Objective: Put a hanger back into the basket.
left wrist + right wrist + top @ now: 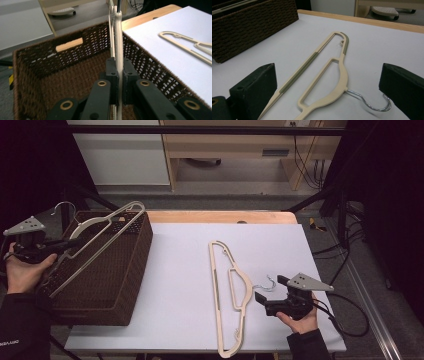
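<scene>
So the room's pretty dark at the sides, with a pale wood desk frame (235, 150) and a white panel (120, 155) at the back, and cables (307, 165) hanging on the right. The table (220, 216) has a wooden edge with a white sheet (175, 285) covering most of it. A big dark-brown wicker basket (107, 285) sits on the left end. A cream hanger (227, 285) lies flat on the sheet, right of the basket, metal hook (265, 285) pointing at the right gripper (272, 289), whose jaws stand wide apart just beside that hook, holding nothing. The left gripper (75, 241) is clamped tight on a second cream hanger (107, 232), which hangs tilted over the basket's open top.
</scene>
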A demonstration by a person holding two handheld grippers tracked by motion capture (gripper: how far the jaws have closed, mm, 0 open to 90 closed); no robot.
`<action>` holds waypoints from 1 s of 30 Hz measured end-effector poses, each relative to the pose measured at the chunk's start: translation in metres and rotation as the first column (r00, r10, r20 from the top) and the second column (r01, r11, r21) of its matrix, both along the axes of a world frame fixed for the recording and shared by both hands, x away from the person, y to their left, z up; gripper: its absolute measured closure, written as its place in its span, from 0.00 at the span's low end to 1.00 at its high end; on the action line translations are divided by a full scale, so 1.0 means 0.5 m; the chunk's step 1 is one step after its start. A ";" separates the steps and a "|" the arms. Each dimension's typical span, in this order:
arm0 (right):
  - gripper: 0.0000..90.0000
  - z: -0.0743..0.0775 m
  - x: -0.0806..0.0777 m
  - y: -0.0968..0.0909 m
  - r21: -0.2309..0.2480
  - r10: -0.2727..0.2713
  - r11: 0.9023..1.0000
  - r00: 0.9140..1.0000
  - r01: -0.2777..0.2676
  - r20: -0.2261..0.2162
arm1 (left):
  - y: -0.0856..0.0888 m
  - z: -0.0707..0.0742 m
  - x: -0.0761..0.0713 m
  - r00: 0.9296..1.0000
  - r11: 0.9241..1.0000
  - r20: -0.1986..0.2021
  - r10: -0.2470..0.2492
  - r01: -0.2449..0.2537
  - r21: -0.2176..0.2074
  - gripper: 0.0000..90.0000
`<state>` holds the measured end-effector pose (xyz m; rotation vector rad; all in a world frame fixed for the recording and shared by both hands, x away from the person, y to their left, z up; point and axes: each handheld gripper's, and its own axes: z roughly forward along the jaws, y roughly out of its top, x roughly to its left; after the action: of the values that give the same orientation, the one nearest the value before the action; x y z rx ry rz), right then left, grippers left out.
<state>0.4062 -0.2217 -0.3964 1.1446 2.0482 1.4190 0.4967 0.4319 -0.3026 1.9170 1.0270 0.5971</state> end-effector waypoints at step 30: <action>0.03 -0.006 0.003 0.008 -0.003 0.003 1.000 1.000 -0.003 -0.011 | -0.007 -0.140 0.023 0.964 0.984 -0.205 0.169 -0.154 0.087 0.89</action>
<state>0.4079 -0.2177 -0.3994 1.1517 2.0597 1.4134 0.5079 0.4285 -0.3726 2.0034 1.3237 0.5339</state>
